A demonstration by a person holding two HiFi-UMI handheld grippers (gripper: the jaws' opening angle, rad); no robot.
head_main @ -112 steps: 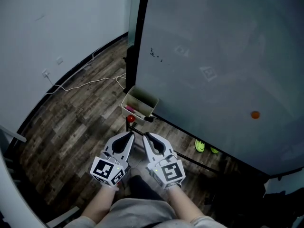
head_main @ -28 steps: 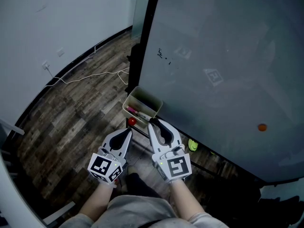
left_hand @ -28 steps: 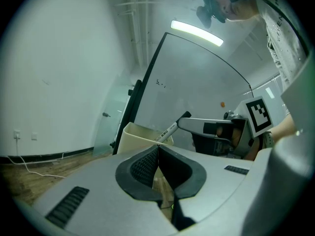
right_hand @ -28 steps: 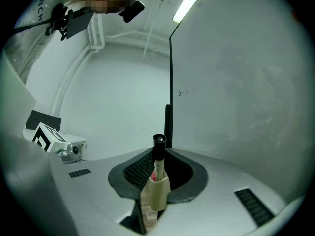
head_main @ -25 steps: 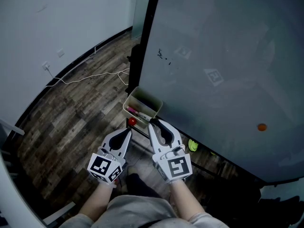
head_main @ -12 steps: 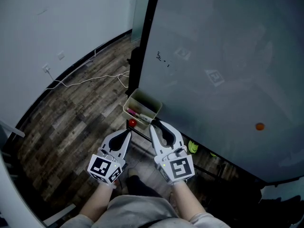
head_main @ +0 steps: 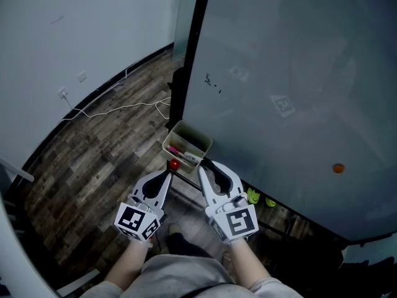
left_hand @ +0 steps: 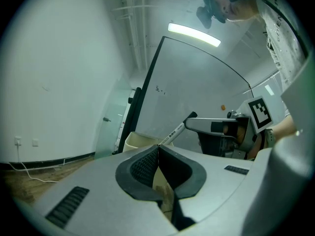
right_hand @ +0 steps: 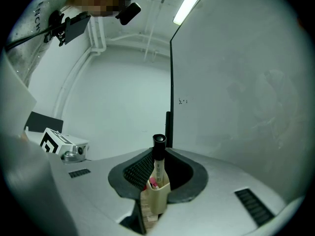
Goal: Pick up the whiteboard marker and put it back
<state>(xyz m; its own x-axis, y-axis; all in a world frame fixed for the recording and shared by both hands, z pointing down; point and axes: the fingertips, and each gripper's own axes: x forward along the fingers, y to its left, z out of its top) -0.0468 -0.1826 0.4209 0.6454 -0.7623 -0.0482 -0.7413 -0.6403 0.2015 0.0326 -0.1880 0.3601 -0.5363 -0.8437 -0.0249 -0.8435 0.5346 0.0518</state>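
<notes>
The whiteboard marker [head_main: 193,159] is clamped at its black cap end in the right hand-held gripper [head_main: 204,164]. Its white body reaches toward the beige box [head_main: 189,136] on the whiteboard [head_main: 298,79]. Some seconds ago this gripper hung back beside the left hand-held gripper [head_main: 167,176]; since then it has come forward. The grasp seems made, while lifting and returning remain. The left one is closed and empty.

Bin [head_main: 188,133] at whiteboard [head_main: 298,85] foot; right gripper [head_main: 206,166] with marker [right_hand: 158,155] just before it; left gripper [head_main: 168,175] alongside.
</notes>
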